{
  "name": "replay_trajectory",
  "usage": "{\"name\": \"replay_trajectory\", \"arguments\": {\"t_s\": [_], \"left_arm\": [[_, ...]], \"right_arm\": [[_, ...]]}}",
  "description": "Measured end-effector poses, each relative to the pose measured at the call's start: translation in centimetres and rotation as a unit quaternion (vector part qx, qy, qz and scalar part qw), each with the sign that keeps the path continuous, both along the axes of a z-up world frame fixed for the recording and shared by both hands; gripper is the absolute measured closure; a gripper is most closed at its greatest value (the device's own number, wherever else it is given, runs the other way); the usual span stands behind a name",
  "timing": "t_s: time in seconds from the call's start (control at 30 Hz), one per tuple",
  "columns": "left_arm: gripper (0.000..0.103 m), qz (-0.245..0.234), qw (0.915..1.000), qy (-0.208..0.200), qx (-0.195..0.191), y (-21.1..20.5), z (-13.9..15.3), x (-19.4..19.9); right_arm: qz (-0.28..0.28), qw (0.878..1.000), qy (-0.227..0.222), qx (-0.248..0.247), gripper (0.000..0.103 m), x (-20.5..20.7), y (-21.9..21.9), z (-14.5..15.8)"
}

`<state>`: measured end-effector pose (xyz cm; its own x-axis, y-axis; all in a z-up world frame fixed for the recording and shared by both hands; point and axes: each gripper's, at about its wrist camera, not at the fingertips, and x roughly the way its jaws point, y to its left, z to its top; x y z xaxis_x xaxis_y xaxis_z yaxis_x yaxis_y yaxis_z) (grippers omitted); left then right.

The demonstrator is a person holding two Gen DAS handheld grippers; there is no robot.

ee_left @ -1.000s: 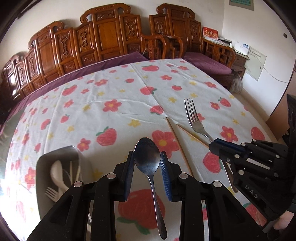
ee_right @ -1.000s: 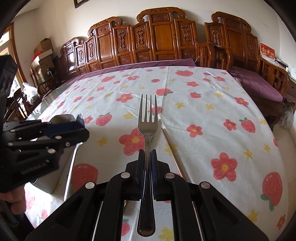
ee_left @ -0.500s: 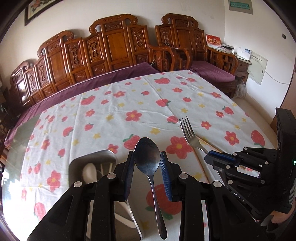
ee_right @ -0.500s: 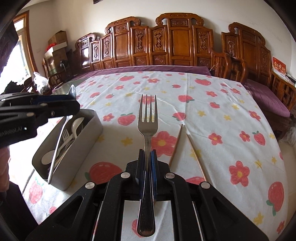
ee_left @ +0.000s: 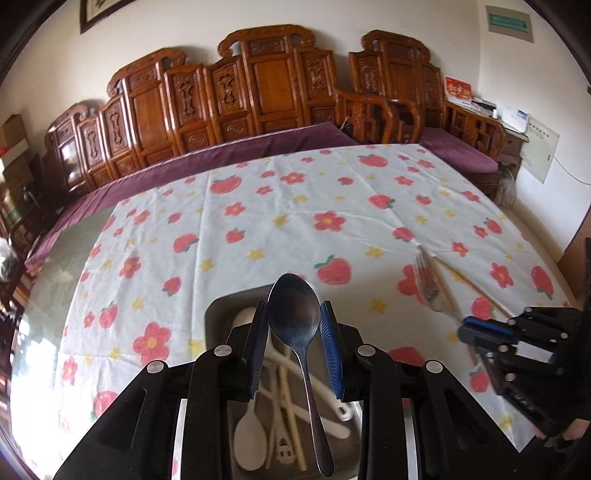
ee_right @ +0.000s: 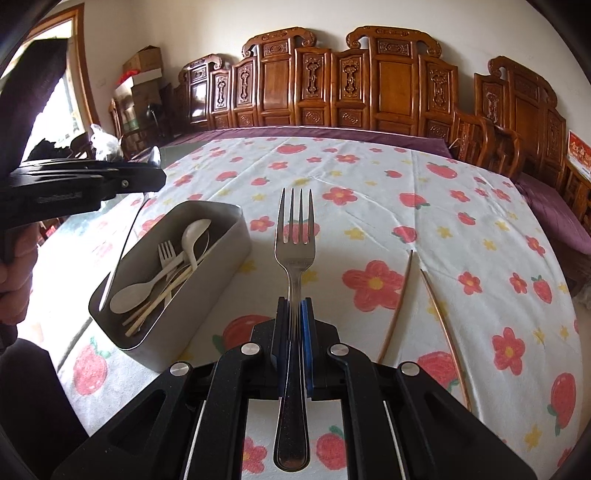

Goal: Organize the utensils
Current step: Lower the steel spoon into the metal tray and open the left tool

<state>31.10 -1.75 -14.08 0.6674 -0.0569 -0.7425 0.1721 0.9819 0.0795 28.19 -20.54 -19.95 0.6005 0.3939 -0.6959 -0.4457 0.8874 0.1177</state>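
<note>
Right now left tongs (ee_left: 294, 349) clamp a metal spoon (ee_left: 300, 332) by the bowl edges, pads part-way apart, handle hanging back toward the camera. Spoon sits directly above the grey utensil box (ee_left: 218, 314); pale plastic spoons and chopsticks show inside, below the jaws. Right tongs (ee_right: 294, 345) pinched nearly shut on a metal fork (ee_right: 294, 251) at its neck, tines pointing away, handle toward the camera. Fork is just right of the grey utensil box (ee_right: 221, 258), clear of its rim; inside that box a white fork, two white spoons, light chopsticks. Two wooden chopsticks (ee_right: 417, 306) lie on the counter (ee_right: 406, 192) right of the box, beyond the fork; strawberry-and-flower cloth covers it. Left tongs show at left of the right wrist view, white lettering on the side, too blurred to read. Right tongs in the left wrist view carry small white letters, unreadable. Carved wooden benches (ee_right: 369, 85) behind the box; a red card (ee_left: 458, 88) and green wall sign (ee_left: 509, 22), text illegible.
</note>
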Motion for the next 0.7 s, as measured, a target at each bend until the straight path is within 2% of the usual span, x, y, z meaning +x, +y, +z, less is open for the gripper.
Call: {"name": "replay_trajectory", "arguments": {"t_s": [0.23,0.37,0.53,0.7], "left_arm": [[0.077,0.030,0.9989,0.034,0.006,2.9,-4.5,1.4],[0.076,0.033,0.9981,0.051,0.009,3.5,-6.7,1.8],[0.076,0.026,0.9974,0.067,0.005,3.6,-7.9,1.9],[0.076,0.020,0.9974,0.067,-0.015,4.1,-7.8,1.5]], "right_arm": [[0.013,1.000,0.014,0.025,0.094,-0.6,0.7,0.4],[0.022,1.000,0.002,0.016,0.094,-1.5,1.6,1.0],[0.032,0.999,-0.005,-0.001,0.094,-1.9,2.4,1.3],[0.034,0.999,-0.007,-0.014,0.094,-2.0,2.8,1.3]]}}
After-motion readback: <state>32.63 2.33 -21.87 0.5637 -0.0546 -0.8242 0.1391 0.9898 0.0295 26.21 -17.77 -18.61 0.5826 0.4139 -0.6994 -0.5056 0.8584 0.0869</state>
